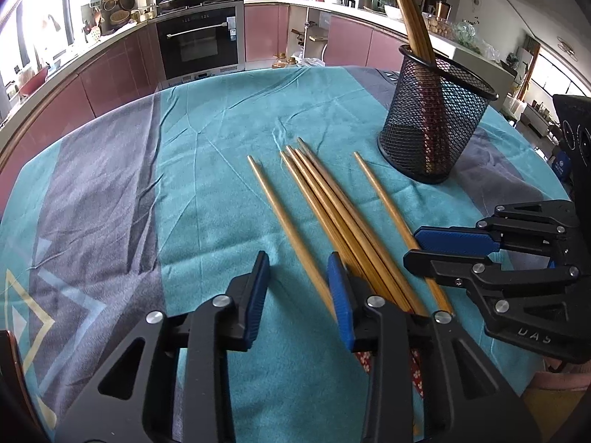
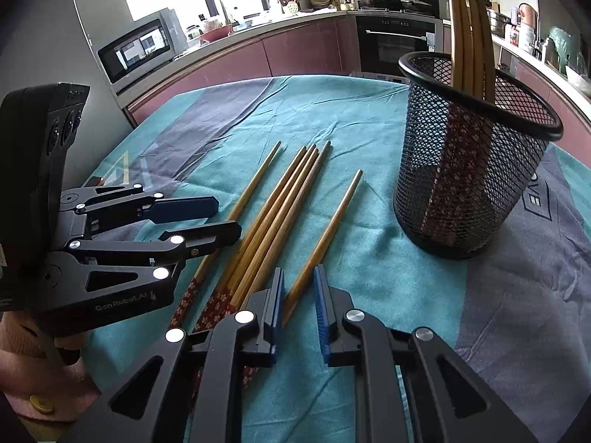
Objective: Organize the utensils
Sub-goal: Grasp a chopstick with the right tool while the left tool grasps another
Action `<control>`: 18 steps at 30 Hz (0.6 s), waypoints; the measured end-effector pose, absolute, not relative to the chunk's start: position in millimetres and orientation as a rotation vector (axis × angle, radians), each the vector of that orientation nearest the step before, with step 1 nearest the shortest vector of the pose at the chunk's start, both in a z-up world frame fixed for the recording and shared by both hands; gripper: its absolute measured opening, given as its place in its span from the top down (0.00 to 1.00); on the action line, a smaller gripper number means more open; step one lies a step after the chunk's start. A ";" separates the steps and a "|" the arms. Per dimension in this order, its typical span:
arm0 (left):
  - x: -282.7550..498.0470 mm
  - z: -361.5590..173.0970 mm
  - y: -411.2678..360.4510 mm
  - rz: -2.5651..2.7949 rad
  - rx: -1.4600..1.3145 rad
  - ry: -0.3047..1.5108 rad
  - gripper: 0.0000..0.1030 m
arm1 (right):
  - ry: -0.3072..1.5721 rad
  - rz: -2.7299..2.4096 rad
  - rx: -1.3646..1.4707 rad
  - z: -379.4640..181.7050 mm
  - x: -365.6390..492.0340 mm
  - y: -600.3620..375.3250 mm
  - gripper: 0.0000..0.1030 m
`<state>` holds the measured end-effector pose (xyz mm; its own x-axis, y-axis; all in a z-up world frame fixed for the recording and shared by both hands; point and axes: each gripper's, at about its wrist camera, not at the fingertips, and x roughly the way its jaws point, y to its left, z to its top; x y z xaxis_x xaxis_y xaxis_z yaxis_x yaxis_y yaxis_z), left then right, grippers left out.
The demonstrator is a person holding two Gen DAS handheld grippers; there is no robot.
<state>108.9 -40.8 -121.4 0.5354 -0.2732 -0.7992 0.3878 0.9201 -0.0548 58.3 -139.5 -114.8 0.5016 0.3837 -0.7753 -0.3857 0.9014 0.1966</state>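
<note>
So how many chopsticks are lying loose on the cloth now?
6: one alone on the left, a bundle of four in the middle, and one alone on the right beside the mesh holder. Others stand in the holder.

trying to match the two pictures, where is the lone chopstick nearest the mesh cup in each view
Left wrist view: the lone chopstick lies right of centre, just right of the bundle.
Right wrist view: it lies at centre, running down between the right tongs.
Shared landmark: the mesh cup.
</note>
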 end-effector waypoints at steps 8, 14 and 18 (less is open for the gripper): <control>119.5 -122.0 -39.6 -0.376 0.107 0.934 0.85 | 0.935 0.443 0.042 -116.3 66.1 -142.7 0.93; 117.0 -122.1 -36.8 -0.360 0.080 0.930 0.89 | 0.938 0.440 0.081 -115.1 65.9 -150.2 0.94; 115.0 -120.4 -33.5 -0.357 0.064 0.931 0.92 | 0.931 0.434 0.087 -112.3 64.2 -155.0 0.95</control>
<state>115.0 -33.5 -120.4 0.5429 -0.2734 -0.7941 0.3282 0.9394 -0.0991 64.2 -155.0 -112.3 0.5171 0.3986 -0.7575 -0.3243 0.9102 0.2576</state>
